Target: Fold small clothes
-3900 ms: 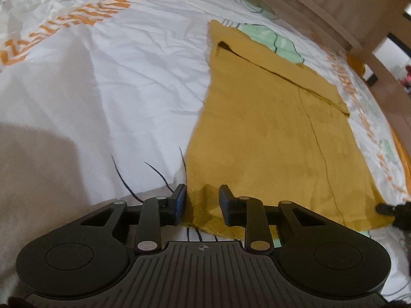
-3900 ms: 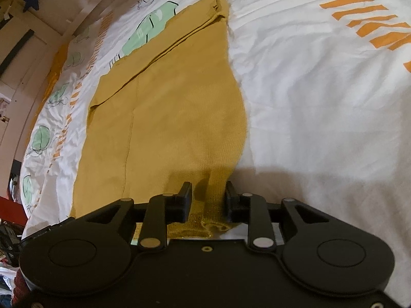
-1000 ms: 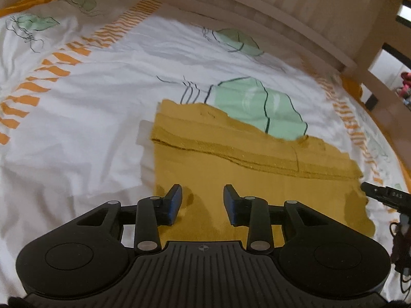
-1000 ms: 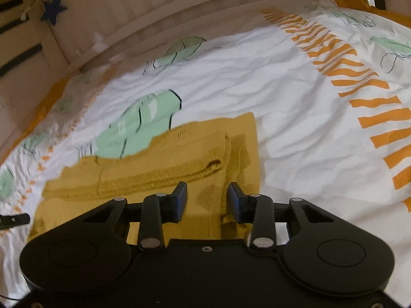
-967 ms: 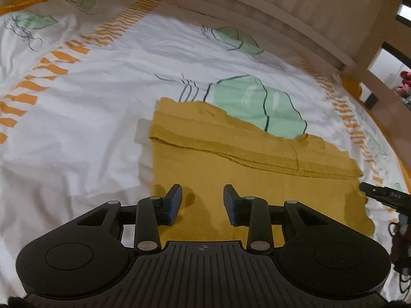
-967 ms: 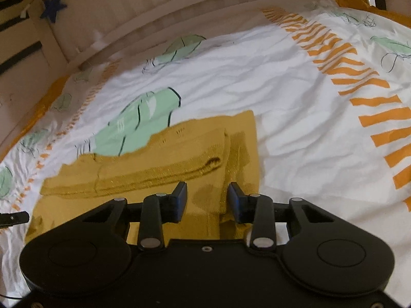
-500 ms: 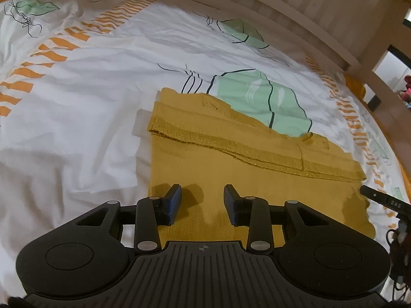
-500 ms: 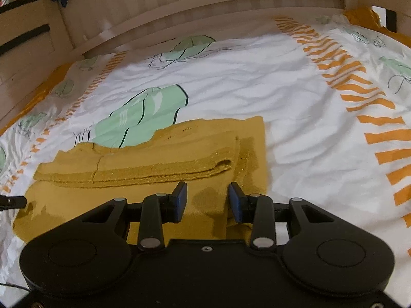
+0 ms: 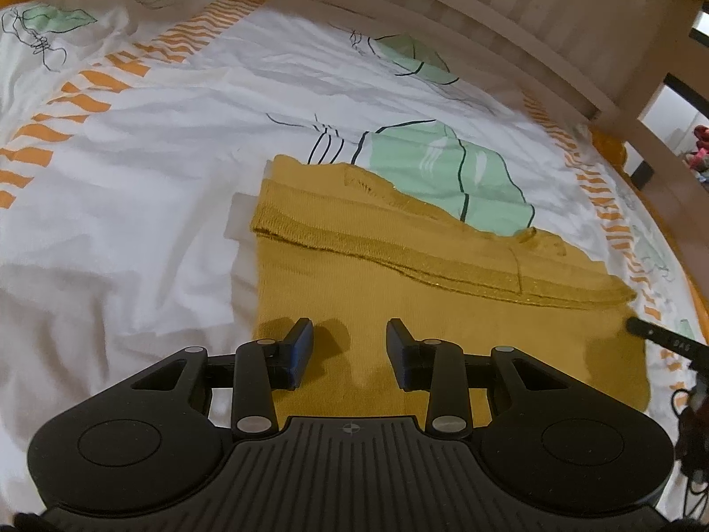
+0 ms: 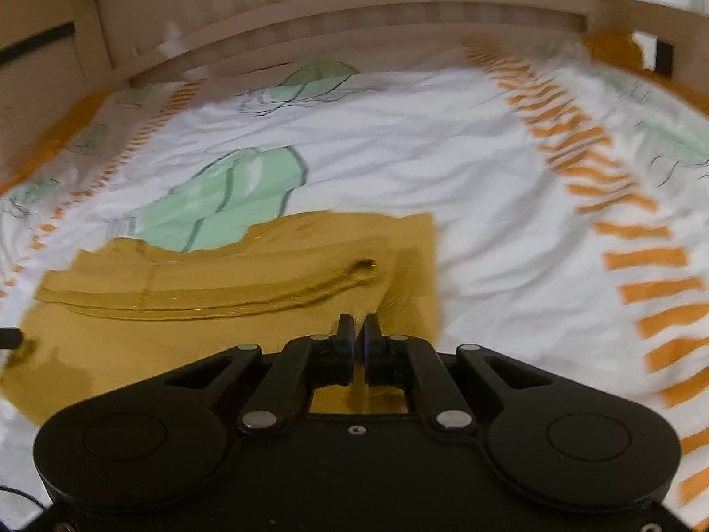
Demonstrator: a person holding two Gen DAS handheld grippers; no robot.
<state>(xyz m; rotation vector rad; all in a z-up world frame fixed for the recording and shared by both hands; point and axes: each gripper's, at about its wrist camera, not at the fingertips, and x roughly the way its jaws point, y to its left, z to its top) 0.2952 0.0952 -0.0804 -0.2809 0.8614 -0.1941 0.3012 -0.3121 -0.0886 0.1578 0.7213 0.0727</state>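
Note:
A mustard-yellow knitted garment (image 9: 443,310) lies folded over on itself on the bed, its ribbed hem running across it as a band (image 9: 399,261). My left gripper (image 9: 350,350) hovers open over the garment's near left part, nothing between its fingers. In the right wrist view the same garment (image 10: 199,332) spreads to the left, and my right gripper (image 10: 359,332) stands shut above its right part, close to a raised crease (image 10: 390,283). I see no cloth pinched between its pads. The right gripper's black tip (image 9: 642,330) shows at the garment's right edge in the left wrist view.
The bed has a white sheet (image 9: 133,177) printed with green cacti and orange dashes. A wooden slatted rail (image 10: 354,13) closes the far side, and a wooden post (image 9: 656,57) stands at the far right. Dark cables (image 9: 691,403) hang at the right edge.
The right gripper's jaws have gone from open to shut, and that view has rolled slightly and blurred. The left gripper stays open over the garment, which has not moved.

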